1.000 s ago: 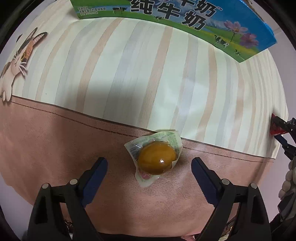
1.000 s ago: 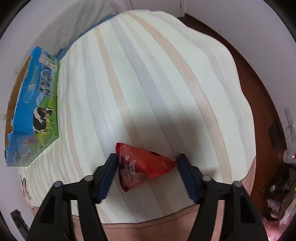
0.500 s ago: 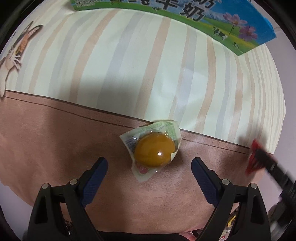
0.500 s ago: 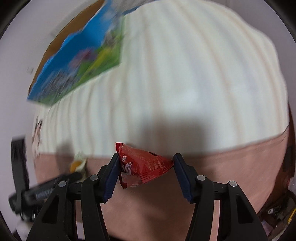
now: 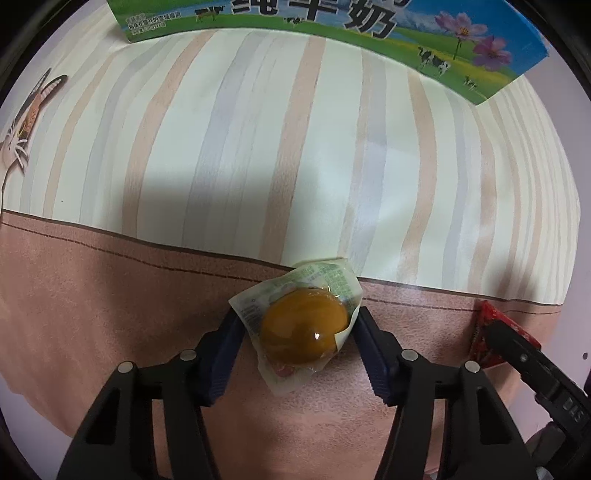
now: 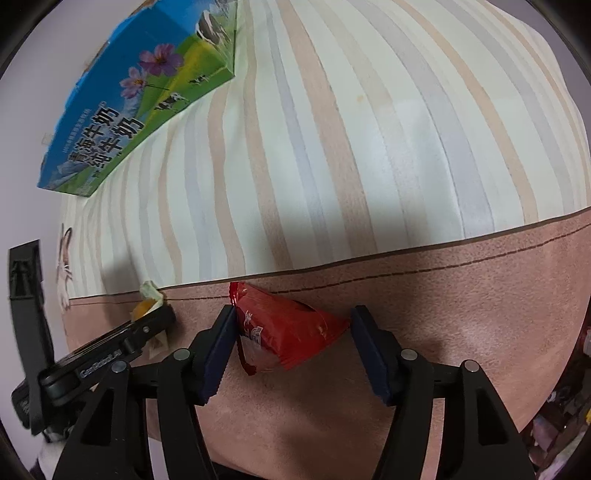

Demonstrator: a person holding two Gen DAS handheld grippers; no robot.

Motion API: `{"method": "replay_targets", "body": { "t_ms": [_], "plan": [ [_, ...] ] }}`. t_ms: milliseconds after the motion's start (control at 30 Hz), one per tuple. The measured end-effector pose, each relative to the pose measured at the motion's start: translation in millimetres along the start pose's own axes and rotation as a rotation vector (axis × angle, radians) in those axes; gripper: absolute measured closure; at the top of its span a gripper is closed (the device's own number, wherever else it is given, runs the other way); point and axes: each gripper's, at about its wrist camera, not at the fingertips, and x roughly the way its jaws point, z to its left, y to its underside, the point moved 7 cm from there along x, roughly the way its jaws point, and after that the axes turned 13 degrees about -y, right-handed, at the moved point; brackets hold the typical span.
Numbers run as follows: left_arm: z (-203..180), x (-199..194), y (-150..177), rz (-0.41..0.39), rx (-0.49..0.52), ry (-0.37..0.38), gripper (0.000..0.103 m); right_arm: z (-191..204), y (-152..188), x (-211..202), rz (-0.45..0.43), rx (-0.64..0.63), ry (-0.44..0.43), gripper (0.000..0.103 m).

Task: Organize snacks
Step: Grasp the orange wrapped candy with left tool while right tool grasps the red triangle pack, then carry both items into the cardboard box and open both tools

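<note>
I read the working surface as a cloth-covered table [image 5: 258, 155]: cream cloth with beige and grey stripes, a pink-brown border band along its near edge, a cat motif [image 5: 26, 122] at the left edge, and a blue-green milk carton [image 6: 140, 99] at the far edge. My left gripper [image 5: 297, 328] has just been closing, and its pads now touch the wrapper of the sealed orange-brown snack [image 5: 304, 326] lying on the border band. My right gripper [image 6: 293, 325] has just been opening around the red snack packet [image 6: 286, 330]: the left pad touches it, the right pad stands just clear; clutter beyond the table's right edge is too blurred to identify.

egg packet [image 5: 303, 328] on tablecloth [image 5: 258, 147], milk carton [image 5: 332, 22] behind
</note>
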Motion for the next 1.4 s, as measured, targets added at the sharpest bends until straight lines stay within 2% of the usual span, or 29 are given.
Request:
{"method": "replay_targets", "body": {
  "t_ms": [67, 200, 500, 700, 867, 967, 1167, 1300, 1400],
  "plan": [
    [2, -6, 0, -0.007, 0.004, 0.000, 0.047, 2, 0, 3, -0.004, -0.005, 0.016, 0.042],
    [12, -11, 8, -0.015, 0.004, 0.011, 0.048, 7, 2, -2, -0.027, -0.046, 0.040, 0.044],
    [25, -54, 6, -0.060, -0.002, 0.059, 0.052, 35, 7, -22, -0.075, -0.043, -0.053, 0.045],
    [33, -87, -10, -0.113, 0.005, 0.087, 0.052, 66, -7, -42, -0.113, -0.077, -0.108, 0.045],
    [35, -121, -19, -0.144, -0.009, 0.142, 0.052, 97, -20, -60, -0.137, -0.115, -0.156, 0.045],
    [38, -155, -35, -0.190, -0.003, 0.184, 0.052, 121, -33, -74, -0.158, -0.143, -0.186, 0.045],
    [44, -223, -105, -0.277, 0.008, 0.231, 0.052, 166, -83, -107, -0.218, -0.200, -0.231, 0.045],
    [40, -254, -156, -0.320, 0.037, 0.195, 0.052, 196, -129, -117, -0.236, -0.242, -0.226, 0.045],
    [47, -260, -196, -0.342, 0.044, 0.147, 0.052, 218, -174, -118, -0.245, -0.271, -0.191, 0.045]
  ]
}}
